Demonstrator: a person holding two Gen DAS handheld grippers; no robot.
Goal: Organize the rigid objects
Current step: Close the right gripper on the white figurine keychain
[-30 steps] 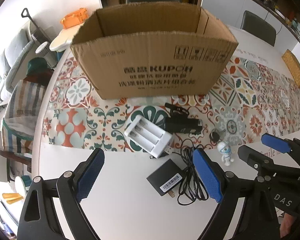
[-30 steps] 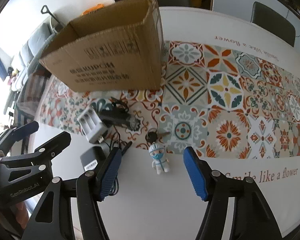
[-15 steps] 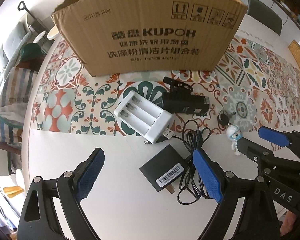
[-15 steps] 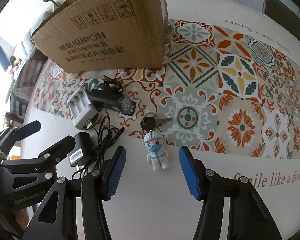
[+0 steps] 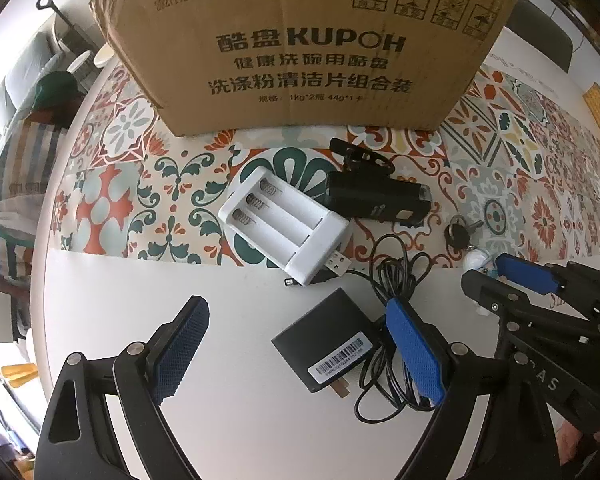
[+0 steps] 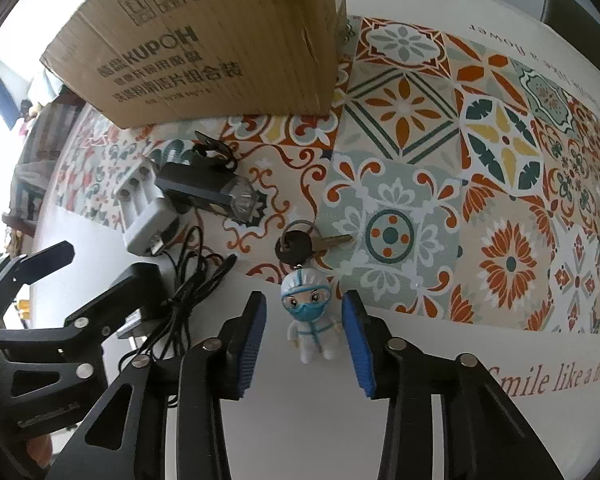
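A brown cardboard box (image 5: 300, 44) stands at the back of the table, also in the right wrist view (image 6: 204, 48). In front of it lie a white battery charger (image 5: 284, 224), a black bike light (image 5: 374, 196), a black power adapter (image 5: 326, 344) with a tangled cable (image 5: 396, 276), and a key (image 6: 300, 244) with a small white figurine (image 6: 312, 320). My left gripper (image 5: 296, 344) is open, low over the adapter. My right gripper (image 6: 304, 332) is open, its blue pads on either side of the figurine, apart from it.
A patterned tile runner (image 6: 480, 168) crosses the white table (image 5: 120, 300). Dark chairs (image 6: 572, 4) stand beyond the far edge. A striped cloth and furniture (image 5: 16, 152) sit off the table's left edge.
Both grippers have moved forward and down toward the objects. The right jaws have narrowed around the figurine. The left gripper now straddles the adapter.
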